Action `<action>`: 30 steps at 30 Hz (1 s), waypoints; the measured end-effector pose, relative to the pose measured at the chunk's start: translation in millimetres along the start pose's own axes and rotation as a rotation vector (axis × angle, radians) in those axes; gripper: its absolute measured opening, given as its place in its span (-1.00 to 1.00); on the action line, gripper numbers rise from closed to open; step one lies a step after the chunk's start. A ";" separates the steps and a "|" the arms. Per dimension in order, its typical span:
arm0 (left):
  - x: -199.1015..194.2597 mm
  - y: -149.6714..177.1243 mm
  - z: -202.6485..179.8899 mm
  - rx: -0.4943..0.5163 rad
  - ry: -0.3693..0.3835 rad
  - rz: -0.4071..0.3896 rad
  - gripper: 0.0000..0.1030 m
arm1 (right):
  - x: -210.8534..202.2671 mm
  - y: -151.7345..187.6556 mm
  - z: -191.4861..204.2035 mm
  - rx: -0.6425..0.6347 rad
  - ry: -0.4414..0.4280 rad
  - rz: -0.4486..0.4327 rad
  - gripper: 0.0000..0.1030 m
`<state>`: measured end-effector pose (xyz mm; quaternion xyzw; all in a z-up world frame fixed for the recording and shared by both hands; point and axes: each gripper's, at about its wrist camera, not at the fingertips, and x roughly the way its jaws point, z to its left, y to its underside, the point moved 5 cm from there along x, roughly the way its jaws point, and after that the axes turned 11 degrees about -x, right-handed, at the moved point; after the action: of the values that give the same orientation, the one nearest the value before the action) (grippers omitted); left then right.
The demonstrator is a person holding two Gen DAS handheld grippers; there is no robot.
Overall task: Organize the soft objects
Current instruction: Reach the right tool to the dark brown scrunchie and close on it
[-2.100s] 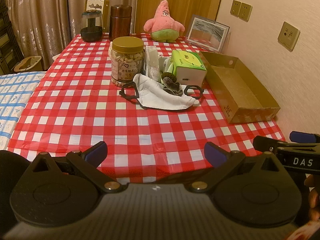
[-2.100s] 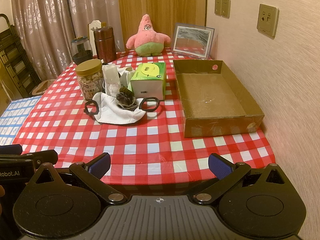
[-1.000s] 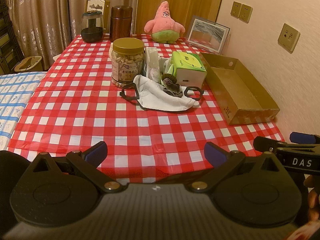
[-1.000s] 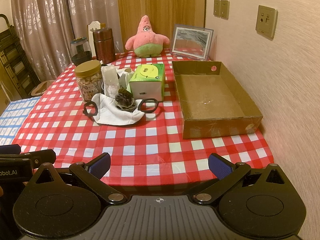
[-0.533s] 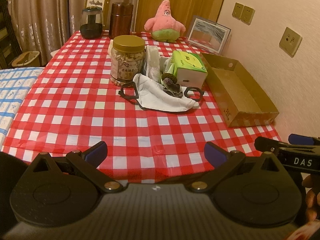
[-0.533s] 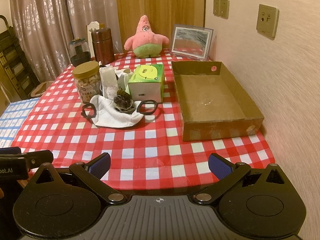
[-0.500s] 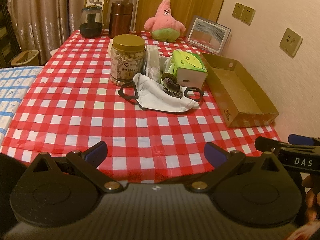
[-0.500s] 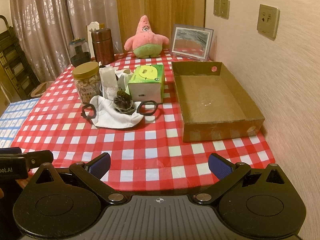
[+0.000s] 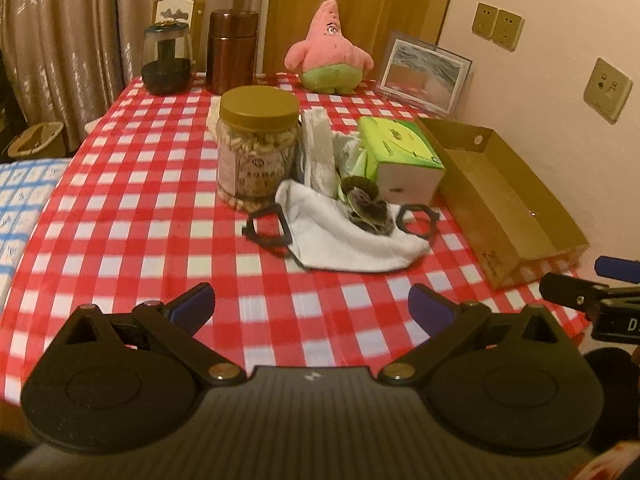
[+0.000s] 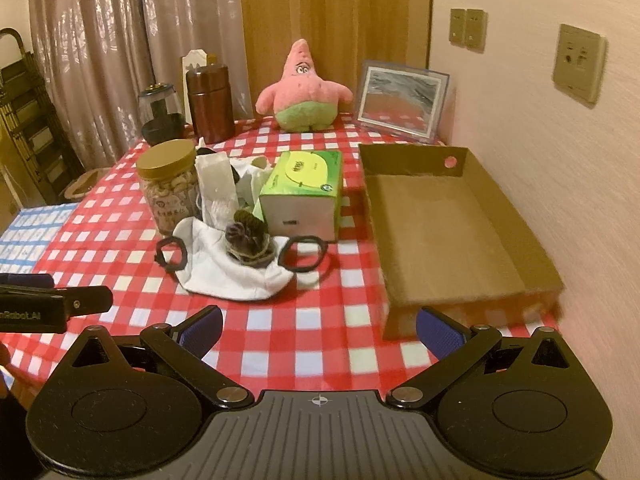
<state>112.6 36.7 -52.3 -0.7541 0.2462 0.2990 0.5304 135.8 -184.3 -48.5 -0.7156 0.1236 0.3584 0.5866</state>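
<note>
Both grippers edge forward over the table [image 9: 120,208] | left gripper [image 9: 310,308] and right gripper [image 10: 318,326] spread wide, empty | mask [image 10: 232,268] beside box [image 10: 440,224], plush [image 10: 302,90] at far end | approach under way, nothing yet grasped.

Red-white checked tablecloth [image 10: 280,336], pink-green plush star [image 10: 303,90], green tissue box [image 10: 303,184].

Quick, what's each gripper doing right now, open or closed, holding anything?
Left gripper: open, jaws wide apart, holding nothing, over the near table edge.
Right gripper: open, jaws wide apart, holding nothing.
</note>
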 end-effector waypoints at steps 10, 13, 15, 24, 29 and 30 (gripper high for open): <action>59.5 -32.8 16.3 0.121 0.015 -0.034 0.98 | 62.5 -25.4 13.1 -0.014 -0.030 -0.013 0.83; 78.3 -39.7 20.4 0.136 0.026 -0.021 0.98 | 86.7 -29.9 20.4 -0.021 -0.048 -0.008 0.78; 90.0 -44.4 24.5 0.134 0.018 -0.015 0.96 | 99.2 -31.4 24.5 -0.026 -0.050 -0.009 0.72; 125.5 -66.2 42.7 0.098 0.036 -0.010 0.91 | 157.6 -43.7 42.5 -0.042 -0.087 -0.003 0.42; 137.6 -72.5 40.9 0.150 0.048 -0.015 0.89 | 181.1 -49.0 50.2 -0.053 -0.105 0.003 0.29; 139.3 -72.8 40.7 0.153 0.048 -0.016 0.89 | 185.2 -49.5 50.8 -0.052 -0.106 0.008 0.26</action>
<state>252.5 90.7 -114.5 -0.7202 0.2749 0.2568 0.5829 278.6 -78.2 -136.0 -0.7101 0.0859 0.4012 0.5722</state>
